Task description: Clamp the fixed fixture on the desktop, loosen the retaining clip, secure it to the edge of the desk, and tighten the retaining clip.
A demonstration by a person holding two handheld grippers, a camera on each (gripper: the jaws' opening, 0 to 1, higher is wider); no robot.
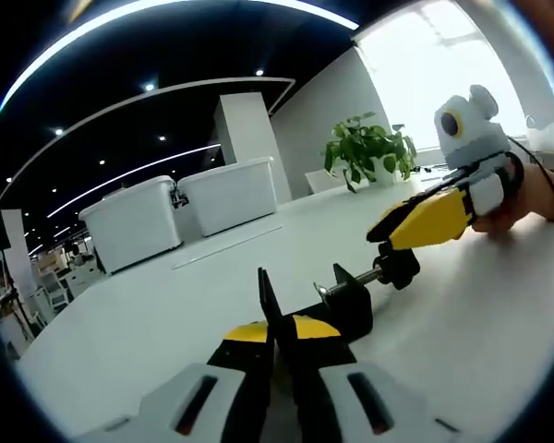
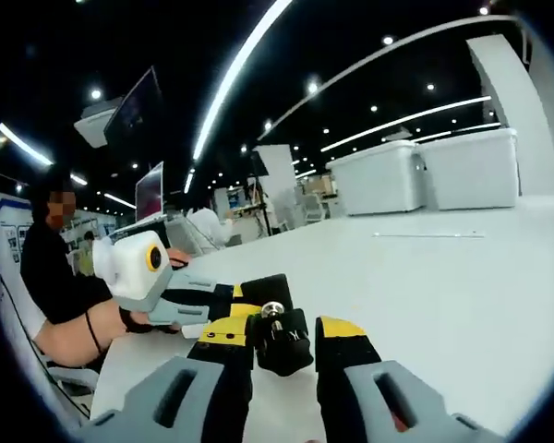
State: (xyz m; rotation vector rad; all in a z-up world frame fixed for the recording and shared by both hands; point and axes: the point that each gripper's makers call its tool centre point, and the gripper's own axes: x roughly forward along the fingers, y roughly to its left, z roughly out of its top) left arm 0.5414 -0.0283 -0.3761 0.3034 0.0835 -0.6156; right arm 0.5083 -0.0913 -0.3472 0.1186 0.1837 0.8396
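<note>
Left gripper (image 1: 279, 349) nearest in the left gripper view: fingers narrow, pinched on the thin black upright plate of the clamp fixture (image 1: 337, 305). Judged purpose: it pins the body so the screw can be turned without the whole thing spinning.

The fixture sits on the white worktop (image 1: 462, 314), well in from any edge visible here, so the securing step looks not yet started. Its threaded screw runs away from the left gripper to a black knob (image 1: 399, 266), which I take to be the retaining clip.

Right gripper (image 1: 388, 233) comes in just past the knob, its yellow-and-black fingers at the knob end. In the right gripper view the right gripper (image 2: 282, 346) has the knob (image 2: 279, 340) between its fingers, screw tip facing the camera, fingers close on both sides; looks gripped for turning, likely the loosening stage. Beyond the knob, the left gripper (image 2: 245, 297) is seen from the front, a person's hand behind it.

Farther from the fixture on the worktop: two white lidded storage bins (image 1: 180, 210) side by side, lids on, contents hidden. Beyond the fixture, toward the window, a potted plant (image 1: 369, 152) in a white pot.

In the right gripper view, a seated person (image 2: 51, 272) at the near worktop edge, monitors (image 2: 154, 192) beyond.
</note>
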